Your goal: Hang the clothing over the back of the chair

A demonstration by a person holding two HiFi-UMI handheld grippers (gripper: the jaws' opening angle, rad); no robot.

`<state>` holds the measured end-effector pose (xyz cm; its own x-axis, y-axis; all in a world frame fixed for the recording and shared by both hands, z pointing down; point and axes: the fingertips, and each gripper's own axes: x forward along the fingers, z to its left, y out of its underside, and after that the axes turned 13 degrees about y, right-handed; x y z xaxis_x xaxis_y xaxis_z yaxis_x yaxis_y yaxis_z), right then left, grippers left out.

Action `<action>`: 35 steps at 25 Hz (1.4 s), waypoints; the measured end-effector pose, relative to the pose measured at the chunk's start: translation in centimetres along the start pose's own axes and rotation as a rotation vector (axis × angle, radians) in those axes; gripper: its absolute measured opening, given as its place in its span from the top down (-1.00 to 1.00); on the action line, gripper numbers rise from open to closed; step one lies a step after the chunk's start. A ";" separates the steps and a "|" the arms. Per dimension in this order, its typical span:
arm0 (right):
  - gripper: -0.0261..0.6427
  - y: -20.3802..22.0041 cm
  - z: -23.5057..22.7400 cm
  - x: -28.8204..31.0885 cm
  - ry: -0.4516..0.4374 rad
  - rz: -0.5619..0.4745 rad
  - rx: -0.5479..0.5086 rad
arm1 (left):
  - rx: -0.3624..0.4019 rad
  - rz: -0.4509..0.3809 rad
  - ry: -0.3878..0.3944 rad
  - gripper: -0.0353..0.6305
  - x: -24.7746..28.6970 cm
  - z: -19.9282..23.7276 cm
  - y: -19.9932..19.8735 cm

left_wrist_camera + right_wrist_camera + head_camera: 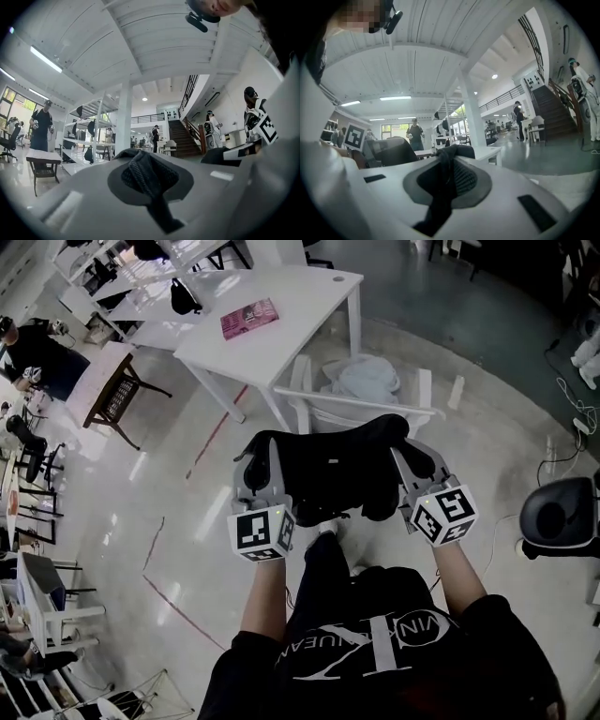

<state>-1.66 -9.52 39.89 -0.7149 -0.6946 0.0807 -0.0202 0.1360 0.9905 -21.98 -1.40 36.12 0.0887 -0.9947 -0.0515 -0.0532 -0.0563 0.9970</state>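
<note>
Aloft, black garment (333, 465) spans left gripper (256, 461), right gripper (418, 461), both clenched on it

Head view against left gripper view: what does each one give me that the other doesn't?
Only the head view: the white chair just beyond the black clothing, a pale bundle on its seat, and the white table behind. Only the left gripper view: a close look at the left tongs shut on a fold of the fabric, plus a staircase. Both: the black clothing, held by the left tongs and the right tongs.
</note>
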 end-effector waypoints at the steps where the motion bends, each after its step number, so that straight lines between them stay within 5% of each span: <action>1: 0.81 -0.3 -0.4 0.3 0.011 -0.006 -0.001 | 0.001 -0.004 0.015 0.85 0.7 0.2 -0.2; 10: 0.81 -3.7 -2.9 3.0 0.091 -0.074 0.056 | 0.021 -0.040 0.167 0.85 7.3 0.9 -3.2; 26: 0.81 -10.3 -5.2 8.7 0.153 -0.195 0.157 | 0.058 -0.194 0.325 0.85 16.1 3.7 -9.6; 35: 0.81 -17.9 -6.9 10.8 0.199 -0.318 0.160 | 0.077 -0.308 0.444 0.85 20.5 5.3 -15.4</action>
<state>-4.23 -24.32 23.77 -0.5067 -0.8405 -0.1915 -0.3384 -0.0104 0.9409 -24.64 -21.35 19.42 0.5218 -0.8007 -0.2943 -0.0295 -0.3617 0.9318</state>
